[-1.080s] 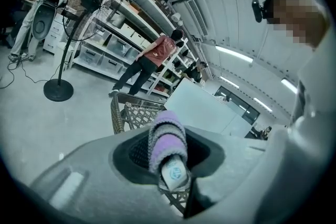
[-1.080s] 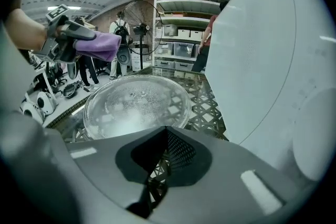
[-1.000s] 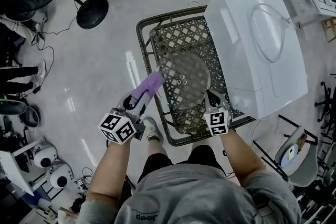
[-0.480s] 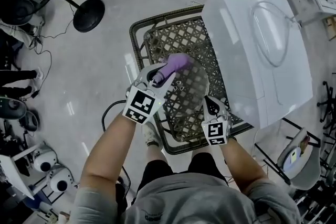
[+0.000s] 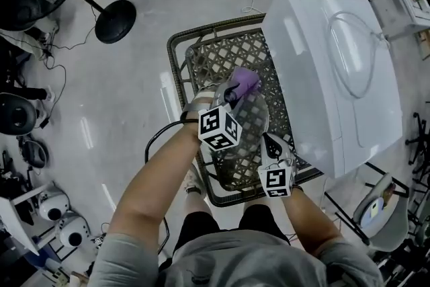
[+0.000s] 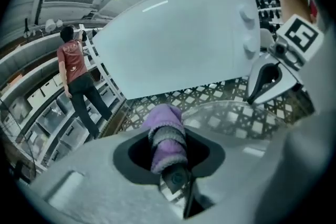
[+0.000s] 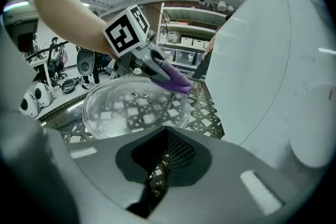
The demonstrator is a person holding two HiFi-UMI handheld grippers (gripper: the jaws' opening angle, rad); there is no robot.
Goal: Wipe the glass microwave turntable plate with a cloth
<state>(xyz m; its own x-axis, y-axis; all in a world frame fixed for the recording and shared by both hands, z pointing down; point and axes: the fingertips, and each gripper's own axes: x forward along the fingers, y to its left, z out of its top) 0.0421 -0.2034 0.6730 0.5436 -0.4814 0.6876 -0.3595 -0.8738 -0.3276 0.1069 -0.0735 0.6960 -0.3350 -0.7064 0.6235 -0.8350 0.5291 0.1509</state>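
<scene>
Head view: the glass plate [image 5: 250, 121] lies flat on a lattice table [image 5: 215, 57], just beside a white appliance [image 5: 329, 57]. The left gripper [image 5: 228, 95] reaches over the plate from the person's side, jaws closed on a rolled purple cloth [image 5: 244, 81]. The cloth end projects past the jaw tips and sits at the far rim of the plate, on the appliance side. Whether it touches the glass cannot be read here. The right gripper [image 5: 270, 142] is at the near right rim. Left gripper view: the cloth is clamped between the jaws, its long axis in line with them and its free end pointing away from the person. Most of the plate lies to the right of and below the cloth end, so the bulk of the glass is back toward the person. By judgement, the wipe calls for pressing the cloth down and drawing it across the glass toward the right gripper. A person in a red shirt [image 6: 73, 68] stands well apart, by shelves. Right gripper view: the jaws are drawn together at the near rim of the plate and appear to pinch it, steadying it. The plate spreads ahead of them, with the cloth at its far right edge. Only the left gripper carries the cloth, so the wipe falls to it.
</scene>
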